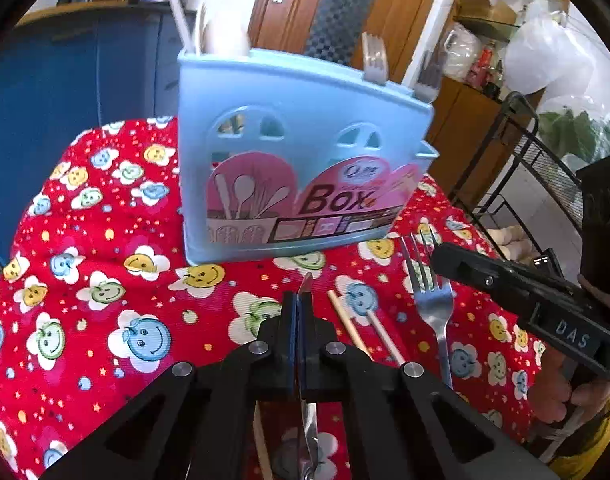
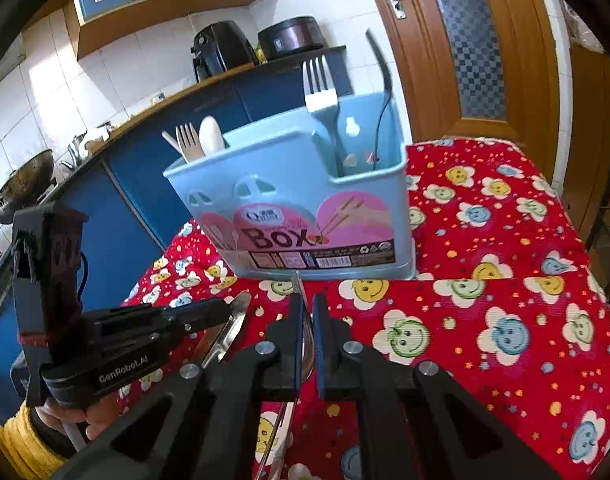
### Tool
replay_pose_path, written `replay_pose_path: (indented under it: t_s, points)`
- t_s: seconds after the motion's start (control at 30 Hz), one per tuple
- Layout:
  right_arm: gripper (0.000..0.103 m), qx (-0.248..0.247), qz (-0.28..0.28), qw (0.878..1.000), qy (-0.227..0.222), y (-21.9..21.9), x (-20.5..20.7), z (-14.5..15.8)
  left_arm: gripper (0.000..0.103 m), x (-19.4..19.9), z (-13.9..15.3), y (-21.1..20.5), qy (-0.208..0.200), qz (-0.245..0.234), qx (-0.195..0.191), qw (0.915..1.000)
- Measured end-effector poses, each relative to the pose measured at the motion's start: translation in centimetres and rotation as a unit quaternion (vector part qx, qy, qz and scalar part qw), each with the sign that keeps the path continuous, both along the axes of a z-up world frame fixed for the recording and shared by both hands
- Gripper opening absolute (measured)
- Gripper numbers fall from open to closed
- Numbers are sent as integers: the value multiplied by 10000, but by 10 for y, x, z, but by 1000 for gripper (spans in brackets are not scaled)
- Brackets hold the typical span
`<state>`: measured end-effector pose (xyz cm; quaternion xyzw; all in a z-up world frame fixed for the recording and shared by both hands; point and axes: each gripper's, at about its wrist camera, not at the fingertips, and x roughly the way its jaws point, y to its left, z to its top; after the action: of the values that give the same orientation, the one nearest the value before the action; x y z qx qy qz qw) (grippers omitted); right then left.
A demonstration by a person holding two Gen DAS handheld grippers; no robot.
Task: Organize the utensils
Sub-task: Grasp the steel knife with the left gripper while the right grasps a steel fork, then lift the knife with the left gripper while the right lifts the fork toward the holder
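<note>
Here both grippers are clamped on steel. The left gripper [image 1: 299, 316] grips a knife [image 1: 306, 292] edge-on between its pads, the blade tip poking out toward 12 o'clock, the handle running back under the fingers. The right gripper [image 2: 308, 320] pinches a thin metal utensil [image 2: 299, 282] — a spoon, judging by the bowl glimpsed between the pads (I cannot be sure).

The box [image 1: 289, 152] stands at 12 o'clock on the cloth [image 1: 105, 240], its open top already holding forks and spoons. On the cloth, at 2 o'clock from the left gripper, lie a fork [image 1: 431, 300] and two chopsticks [image 1: 365, 328], untouched.

These pieces are stiff, light and slippery: polished steel will pivot in a flat two-pad grip if held far from its balance point. The knife is taken near the blade's base, which looks sound enough; a hold at mid-handle would swing less.

Both grippers point downward and forward toward the box, side by side — the right one shows at 3 o'clock in the left view, a hand [image 1: 561, 392] behind it. To drop in, each utensil must be tipped handle-down over a compartment.
</note>
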<state>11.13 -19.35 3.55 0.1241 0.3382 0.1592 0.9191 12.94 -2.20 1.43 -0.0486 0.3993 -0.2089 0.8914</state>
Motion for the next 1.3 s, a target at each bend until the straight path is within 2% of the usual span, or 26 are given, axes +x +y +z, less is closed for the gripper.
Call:
replay_pose_path:
  t_s: [0.17, 0.33, 0.5, 0.6, 0.77, 0.83, 0.87, 1.0, 1.13, 1.3]
  points:
    - [5, -120, -118, 9998, -84, -6, -8, 8, 0, -1, -8, -14, 230, -94, 296, 9993]
    - [5, -255, -265, 9992, 147, -13, -6, -2, 1, -1, -21, -23, 543, -242, 331, 9977]
    - [4, -198, -303, 9989, 286, -18, -5, -13, 1, -6, -23, -35, 535, -367, 585, 9962]
    - [4, -149, -298, 9990, 314, -19, -4, -16, 2, -6, -20, -35, 506, -333, 577, 9965]
    - [4, -123, -273, 9991, 296, -19, -5, -16, 12, -7, -9, -17, 444, -100, 554, 9974]
    - [4, -129, -277, 9991, 299, -18, -5, -16, 28, -7, -7, -10, 410, -25, 565, 9976]
    - [4, -118, -277, 9991, 305, -18, -4, -17, 31, -7, -7, -7, 423, 16, 575, 9974]
    - [4, -78, -277, 9990, 334, -18, -4, -18, 32, -6, -13, -4, 592, -38, 565, 9966]
    - [4, -74, -277, 9989, 359, -18, -4, -20, 31, -12, -14, -11, 474, -252, 589, 9968]
    - [4, -59, -283, 9989, 365, -19, -5, -20, 31, -10, -22, -22, 544, -417, 662, 9955]
